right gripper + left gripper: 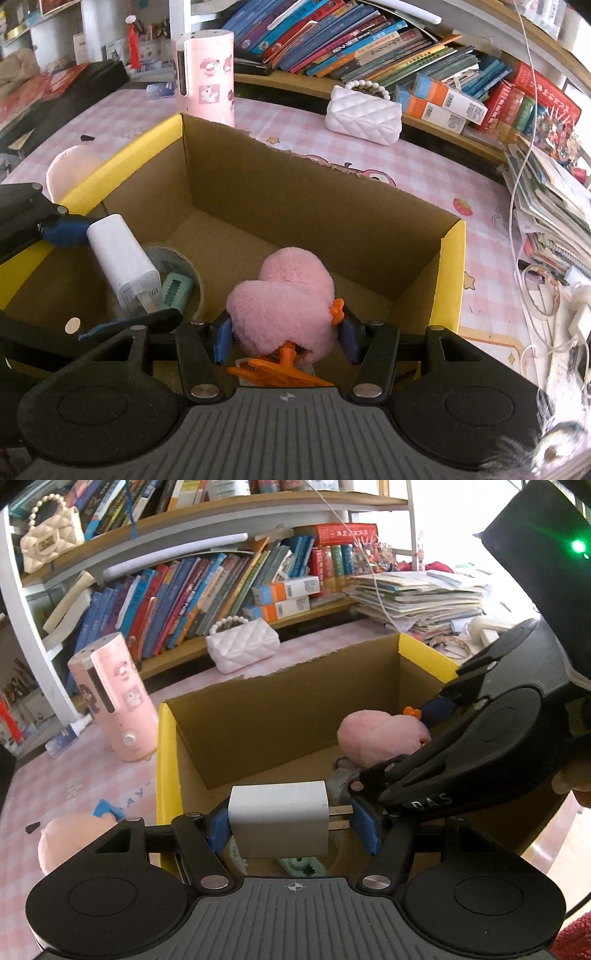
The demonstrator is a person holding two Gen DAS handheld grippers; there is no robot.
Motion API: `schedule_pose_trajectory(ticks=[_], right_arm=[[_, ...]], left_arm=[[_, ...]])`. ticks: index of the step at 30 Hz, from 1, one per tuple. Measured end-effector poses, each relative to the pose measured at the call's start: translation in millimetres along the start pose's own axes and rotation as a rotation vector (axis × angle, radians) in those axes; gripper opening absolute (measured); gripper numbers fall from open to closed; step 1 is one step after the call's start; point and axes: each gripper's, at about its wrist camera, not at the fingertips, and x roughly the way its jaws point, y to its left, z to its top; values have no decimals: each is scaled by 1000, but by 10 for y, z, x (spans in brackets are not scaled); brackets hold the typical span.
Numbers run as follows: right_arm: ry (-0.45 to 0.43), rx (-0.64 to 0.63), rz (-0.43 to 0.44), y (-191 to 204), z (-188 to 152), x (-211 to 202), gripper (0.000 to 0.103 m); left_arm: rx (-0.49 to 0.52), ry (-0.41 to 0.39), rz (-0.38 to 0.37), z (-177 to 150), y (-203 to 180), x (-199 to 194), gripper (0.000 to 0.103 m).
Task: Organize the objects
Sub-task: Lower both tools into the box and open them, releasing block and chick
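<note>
My left gripper (293,825) is shut on a white plug charger (279,818), held over the near end of the yellow-rimmed cardboard box (166,746). My right gripper (286,338) is shut on a pink plush toy with orange feet (282,302), held over the same box (448,280). The charger (120,254) and the left gripper's blue fingers (64,230) show at the left of the right wrist view. The plush (380,738) and the right gripper show at the right of the left wrist view. A tape roll (177,264) and a mint green clip (175,291) lie in the box.
A pink cylindrical appliance (114,698) stands left of the box. A white quilted purse (242,646) sits behind the box by the bookshelf (207,590). A peach round object (70,838) lies outside the box's left wall. Paper stacks (417,598) and white cables (517,206) are at the right.
</note>
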Motion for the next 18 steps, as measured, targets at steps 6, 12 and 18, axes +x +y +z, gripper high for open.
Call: schedule_pose_trajectory(ticks=[6, 12, 18], right_arm=[[9, -18, -5, -5, 5, 18, 53], [10, -16, -3, 5, 6, 21, 54], [-33, 11, 22, -23, 4, -28, 60]], left_arm=[[6, 16, 5, 20, -19, 24, 66], [6, 19, 21, 5, -24, 13, 69], [-10, -13, 56, -11, -11, -93, 77]])
